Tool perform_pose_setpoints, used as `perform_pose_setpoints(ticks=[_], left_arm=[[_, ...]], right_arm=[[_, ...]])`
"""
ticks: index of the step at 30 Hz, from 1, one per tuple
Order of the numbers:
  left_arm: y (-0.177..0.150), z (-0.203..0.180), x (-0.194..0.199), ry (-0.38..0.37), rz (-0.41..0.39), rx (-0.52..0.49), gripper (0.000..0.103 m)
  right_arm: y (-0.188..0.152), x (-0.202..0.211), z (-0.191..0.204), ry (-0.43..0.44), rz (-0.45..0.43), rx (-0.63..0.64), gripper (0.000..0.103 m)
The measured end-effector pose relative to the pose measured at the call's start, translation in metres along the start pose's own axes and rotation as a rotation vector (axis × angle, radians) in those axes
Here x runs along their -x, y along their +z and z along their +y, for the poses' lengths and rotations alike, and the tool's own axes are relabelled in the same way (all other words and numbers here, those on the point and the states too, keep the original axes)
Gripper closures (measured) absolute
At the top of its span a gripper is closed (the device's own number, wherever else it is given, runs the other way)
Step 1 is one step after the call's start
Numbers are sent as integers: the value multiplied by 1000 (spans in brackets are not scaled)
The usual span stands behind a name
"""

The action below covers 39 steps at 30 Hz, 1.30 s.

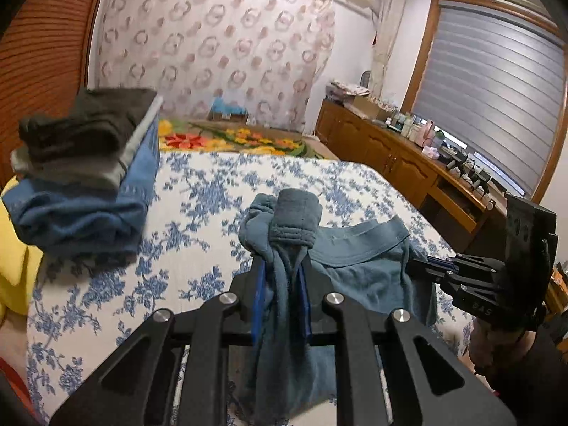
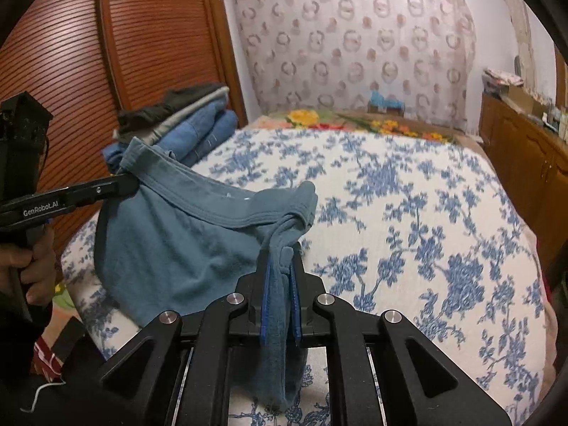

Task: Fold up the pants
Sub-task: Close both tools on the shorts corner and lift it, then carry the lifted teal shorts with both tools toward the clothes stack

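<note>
Both the left gripper and right gripper pinch the pants waistband aloft over the bed; folding looks barely begun.

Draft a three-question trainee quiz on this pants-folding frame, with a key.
1. True or false: the right gripper is open.
2. What do both grippers hold? A) the teal pants B) a pillow C) a towel
3. Fill in: the stack of folded clothes lies on the ____.

Key: 1 false; the right gripper and the left gripper are both shut on the waistband. 2 A. 3 bed.
</note>
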<state>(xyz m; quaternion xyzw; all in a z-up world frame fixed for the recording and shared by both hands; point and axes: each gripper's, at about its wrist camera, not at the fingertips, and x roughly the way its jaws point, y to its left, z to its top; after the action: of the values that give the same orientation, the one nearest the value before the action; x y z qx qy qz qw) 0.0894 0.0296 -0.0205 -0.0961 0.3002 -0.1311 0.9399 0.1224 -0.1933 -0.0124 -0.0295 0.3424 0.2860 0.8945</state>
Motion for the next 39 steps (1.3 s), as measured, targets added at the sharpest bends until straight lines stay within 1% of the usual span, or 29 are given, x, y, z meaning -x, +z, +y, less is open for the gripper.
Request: perform_pose_setpoints(ticks=[11,19,31,35,39], left_arm=[[17,-12,21,6,-82,-46,89],[20,-12,24,12,-96,-53,89],[23,-1,8,32,-76,-49,89],[30,5,2,36,-70,-38,89],[42,8,1,43,-79,-34,89]], right_arm=[[24,26,2,-7,-83,37,96],[32,30,3,-8,-100,56,96],[41,5,-2,7,-74,77,96],[48,-4,-4,18,-62,79,96],[62,-11,-7,30,-58,83,96]])
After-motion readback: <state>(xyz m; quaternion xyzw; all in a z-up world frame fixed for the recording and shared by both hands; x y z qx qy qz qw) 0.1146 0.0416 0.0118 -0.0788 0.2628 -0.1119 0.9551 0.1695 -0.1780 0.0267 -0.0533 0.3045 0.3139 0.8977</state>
